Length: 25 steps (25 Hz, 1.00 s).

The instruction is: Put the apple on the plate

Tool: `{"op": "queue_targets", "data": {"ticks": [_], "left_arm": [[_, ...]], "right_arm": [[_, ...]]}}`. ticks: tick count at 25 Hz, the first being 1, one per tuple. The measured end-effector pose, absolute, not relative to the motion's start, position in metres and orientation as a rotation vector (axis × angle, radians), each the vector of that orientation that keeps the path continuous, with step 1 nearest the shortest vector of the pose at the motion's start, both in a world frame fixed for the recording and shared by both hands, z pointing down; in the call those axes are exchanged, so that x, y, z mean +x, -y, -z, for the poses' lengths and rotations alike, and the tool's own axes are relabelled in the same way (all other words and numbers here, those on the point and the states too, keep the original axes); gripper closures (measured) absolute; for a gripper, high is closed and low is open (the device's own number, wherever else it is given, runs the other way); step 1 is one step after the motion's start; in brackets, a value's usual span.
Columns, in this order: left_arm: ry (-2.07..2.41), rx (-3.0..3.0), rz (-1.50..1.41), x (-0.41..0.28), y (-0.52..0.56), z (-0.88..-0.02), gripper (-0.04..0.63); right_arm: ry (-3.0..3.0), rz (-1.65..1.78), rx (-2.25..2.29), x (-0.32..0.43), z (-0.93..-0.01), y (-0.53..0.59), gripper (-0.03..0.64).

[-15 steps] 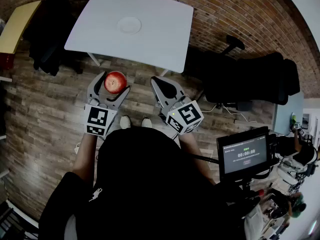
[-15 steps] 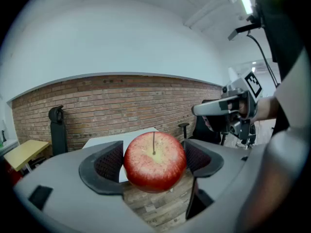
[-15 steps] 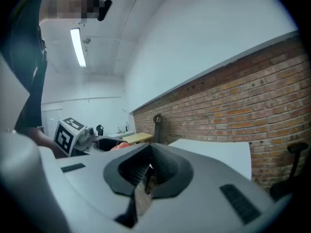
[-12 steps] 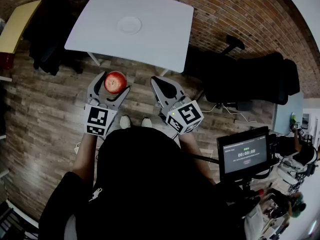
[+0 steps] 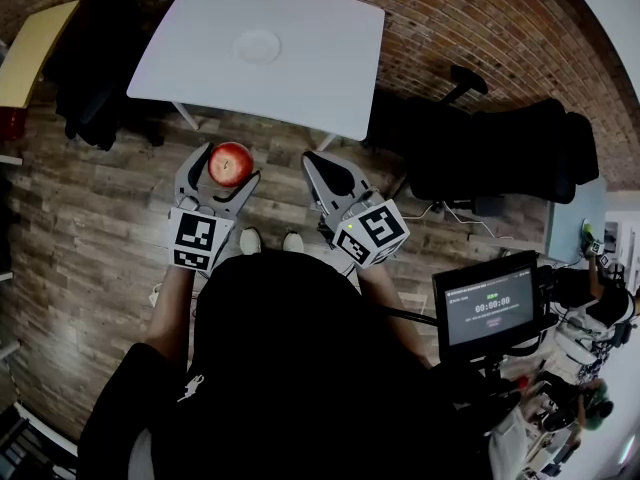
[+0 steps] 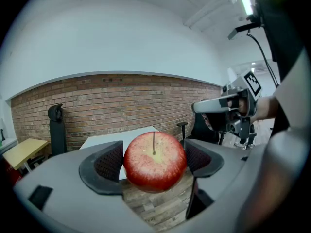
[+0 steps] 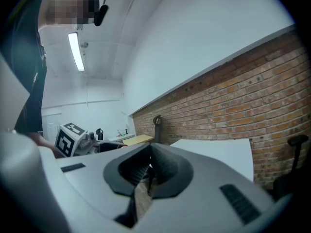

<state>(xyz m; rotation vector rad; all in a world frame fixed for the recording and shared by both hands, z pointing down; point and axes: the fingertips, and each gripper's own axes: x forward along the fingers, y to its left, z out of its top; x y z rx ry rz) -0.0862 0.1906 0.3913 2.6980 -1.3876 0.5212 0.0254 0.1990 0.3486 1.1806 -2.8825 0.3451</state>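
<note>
In the head view the table [image 5: 330,58] stands ahead of the person, across a strip of wood floor, and the plate [image 5: 256,45] sits on it, a little left of the table's middle. The apple [image 5: 231,163] is short of the table's near edge, over the floor, pinched in the left gripper [image 5: 228,164], whose jaws point toward the table. The plate therefore lies straight ahead of that gripper and slightly right. The right gripper [image 5: 318,163] hangs beside it, also short of the table and about as near the plate, but carrying nothing. In the left gripper view the two pads [image 6: 111,161] are spread wide and press on the apple's sides, its stem upright. The table's white top peeks out behind the fruit, while the plate is hidden there. In the right gripper view the jaws are pressed together with nothing between them, and the table lies ahead to the right. The carry to the plate looks barely begun.
</note>
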Motion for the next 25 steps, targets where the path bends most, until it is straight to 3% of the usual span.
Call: {"op": "queue_targets", "data": {"ticks": [25], "left_arm": [[1.376, 2.707, -0.575, -0.074, -0.172, -0.377, 0.198]], "right_arm": [[2.845, -0.402, 1.192, 0.047, -0.347, -0.19, 0.614]]}}
